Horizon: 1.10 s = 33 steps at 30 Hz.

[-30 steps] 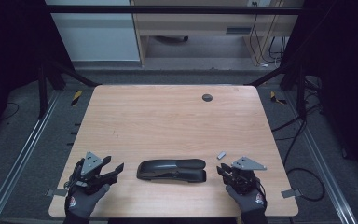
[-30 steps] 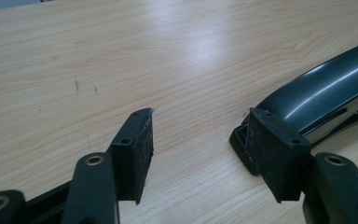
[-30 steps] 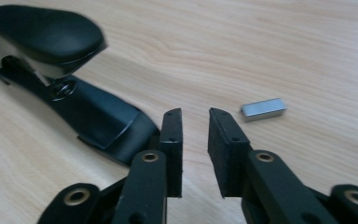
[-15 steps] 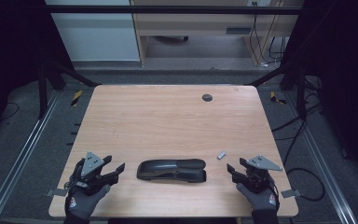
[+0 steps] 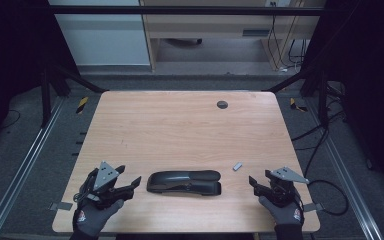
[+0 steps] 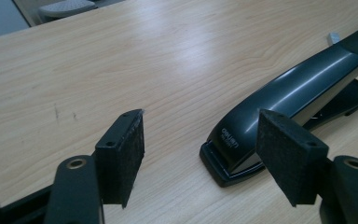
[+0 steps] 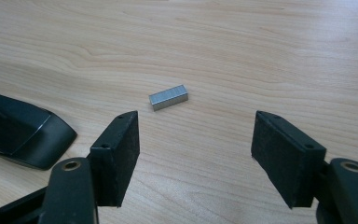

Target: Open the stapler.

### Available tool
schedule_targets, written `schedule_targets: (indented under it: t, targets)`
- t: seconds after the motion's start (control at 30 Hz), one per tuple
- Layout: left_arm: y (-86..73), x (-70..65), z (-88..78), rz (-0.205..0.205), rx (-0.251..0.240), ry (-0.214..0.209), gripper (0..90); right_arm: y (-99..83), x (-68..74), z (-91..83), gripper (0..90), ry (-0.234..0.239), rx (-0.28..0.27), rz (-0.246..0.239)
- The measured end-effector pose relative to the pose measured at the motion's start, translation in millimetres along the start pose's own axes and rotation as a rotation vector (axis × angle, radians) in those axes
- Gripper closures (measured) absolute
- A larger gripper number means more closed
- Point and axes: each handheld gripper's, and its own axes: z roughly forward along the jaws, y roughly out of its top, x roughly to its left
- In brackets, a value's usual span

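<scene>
Glossy black stapler [image 5: 184, 182] with pale lettering at one end. Small silvery-grey staple block [image 7: 168, 97]. Light wood-grain worktop [image 5: 180, 130] with a dark round spot. Matte black left tool [image 6: 200, 156] and right tool [image 7: 195, 154].

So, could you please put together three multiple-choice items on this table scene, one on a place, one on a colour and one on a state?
1. Where does the small block of staples lie?
A. on top of the stapler
B. on the table between the stapler and the right gripper
C. beside the left gripper

2. What colour is the stapler?
A. black
B. red
C. white

3. How do the right gripper's fingers stand?
A. shut on the staples
B. shut on the stapler
C. open, with nothing between them

Answers: 1 B, the high view shows it on bare wood right of the stapler. 2 A, its glossy body is black. 3 C, the right gripper view shows the fingers apart, the staples lying beyond them.
</scene>
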Motion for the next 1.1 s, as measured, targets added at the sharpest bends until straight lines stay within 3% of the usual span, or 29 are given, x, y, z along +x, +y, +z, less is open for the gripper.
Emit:
schedule_targets:
  t: [0.2, 0.43, 0.67, 1.1]
  targets:
    - [12.3, -13.1, 0.4, 0.049, -0.002, -0.026, 29.8, 0.2, 1.7, 2.6, 29.6, -0.005, 0.008, -0.019]
    - [21.1, -24.4, 4.3, 0.092, 0.014, -0.044, 28.2, -1.2, -4.8, 4.1, 26.7, -0.018, 0.005, -0.007]
    - [33.1, -35.0, 8.5, 0.121, 0.008, -0.054, 27.7, -4.4, -11.6, 5.3, 24.0, -0.069, -0.039, -0.007]
    - [48.9, -60.4, 19.7, 0.192, 0.008, -0.085, 27.5, -10.3, -14.0, 14.0, 22.7, -0.105, -0.026, -0.026]
